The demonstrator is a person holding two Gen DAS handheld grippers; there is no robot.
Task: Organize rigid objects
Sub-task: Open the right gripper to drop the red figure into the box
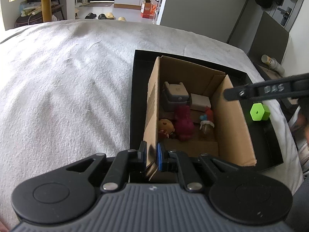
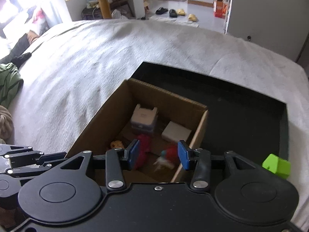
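Observation:
A brown cardboard box [image 1: 229, 119] stands inside a shallow black tray [image 1: 139, 96] on a white blanket. In the box lie a grey-and-white container [image 1: 174, 94], a white block [image 1: 199, 101], a magenta toy [image 1: 183, 121], a yellow toy [image 1: 166, 125] and a small red, white and blue figure [image 1: 207, 119]. My left gripper [image 1: 151, 152] is shut on the box's near left wall. My right gripper [image 2: 158, 154] hovers open over the box [image 2: 108, 116]; the blurred figure [image 2: 168, 156] is below its pads, untouched. A green hexagonal block [image 2: 277, 165] sits in the tray [image 2: 241, 116], right of the box.
The white blanket [image 1: 67, 87] spreads wide to the left and behind the tray. A green cloth [image 2: 7, 83] lies at the far left edge. A cup [image 1: 272, 62] stands on a dark side table beyond the bed's right edge.

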